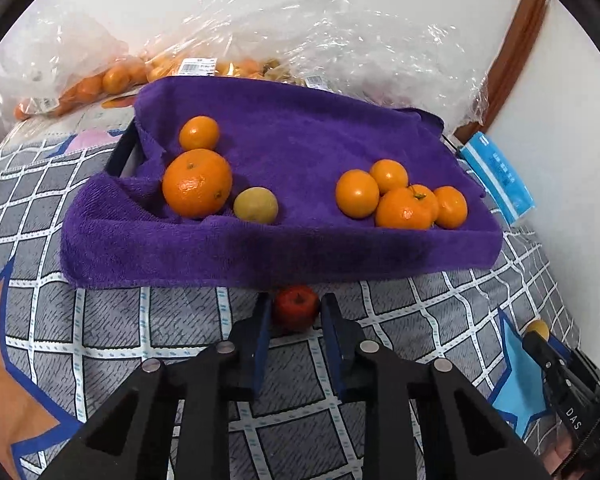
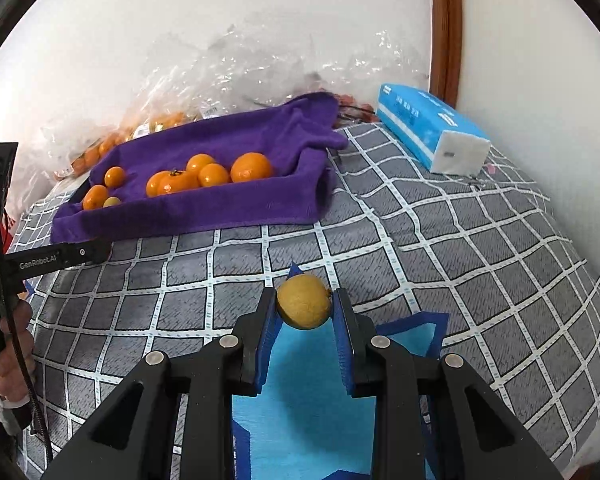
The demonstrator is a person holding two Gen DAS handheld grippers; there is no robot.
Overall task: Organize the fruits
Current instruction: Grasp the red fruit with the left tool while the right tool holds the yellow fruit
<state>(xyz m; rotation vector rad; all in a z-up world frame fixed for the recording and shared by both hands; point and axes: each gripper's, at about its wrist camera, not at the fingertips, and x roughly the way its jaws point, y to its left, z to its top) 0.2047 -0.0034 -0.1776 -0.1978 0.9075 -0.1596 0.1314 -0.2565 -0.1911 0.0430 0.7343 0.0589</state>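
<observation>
Left wrist view: the left gripper (image 1: 295, 307) is clenched on a small red fruit (image 1: 296, 306), pads pressing its two sides. The fruit sits just short of the near edge of the purple towel (image 1: 260, 248), which drapes a tray on the bed (image 1: 100, 320). The oranges (image 1: 400, 200) lie straight ahead beyond that edge, towards the towel's right side.

Right wrist view: the right gripper (image 2: 305, 304) grasps a yellow fruit (image 2: 305, 301) over the bed, well apart from the towel (image 2: 228, 208). The towel lies ahead and to the left. In my judgement the left gripper is the nearer to it.
</observation>
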